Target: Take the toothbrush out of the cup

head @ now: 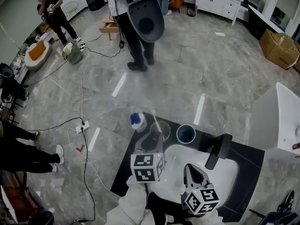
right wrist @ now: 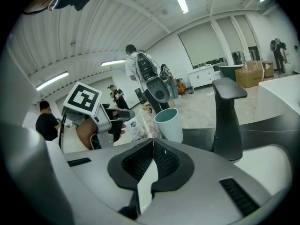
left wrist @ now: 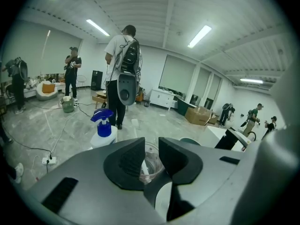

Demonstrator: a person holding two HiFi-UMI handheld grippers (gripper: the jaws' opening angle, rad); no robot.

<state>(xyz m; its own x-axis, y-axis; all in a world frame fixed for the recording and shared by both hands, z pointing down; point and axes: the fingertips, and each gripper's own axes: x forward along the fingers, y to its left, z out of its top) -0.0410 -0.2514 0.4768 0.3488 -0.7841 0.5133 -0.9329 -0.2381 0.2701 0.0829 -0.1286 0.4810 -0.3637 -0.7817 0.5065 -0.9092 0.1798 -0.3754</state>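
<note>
The left gripper [left wrist: 151,146] and the right gripper [right wrist: 152,143] have pale grey shells and black, ribbed fingers [left wrist: 127,162]. Each carries a marker cube [head: 147,167] patterned in black and white squares. The bench [head: 251,161] is black, its sink [head: 225,175] white and the faucet [head: 218,151] black. The clear cup [head: 161,130] shows a white toothbrush [head: 156,123], and the teal cup [head: 186,134] is pale. The spray bottle [head: 137,121] is white with a blue head. The floor [head: 187,64] is grey marble with lighter veins, and the cardboard box [head: 279,48] is brown.

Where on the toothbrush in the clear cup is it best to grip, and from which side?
Probably grip the toothbrush by its handle where it rises above the clear cup rim, coming from above. It stands leaning, and glass walls in its lower part.
</note>
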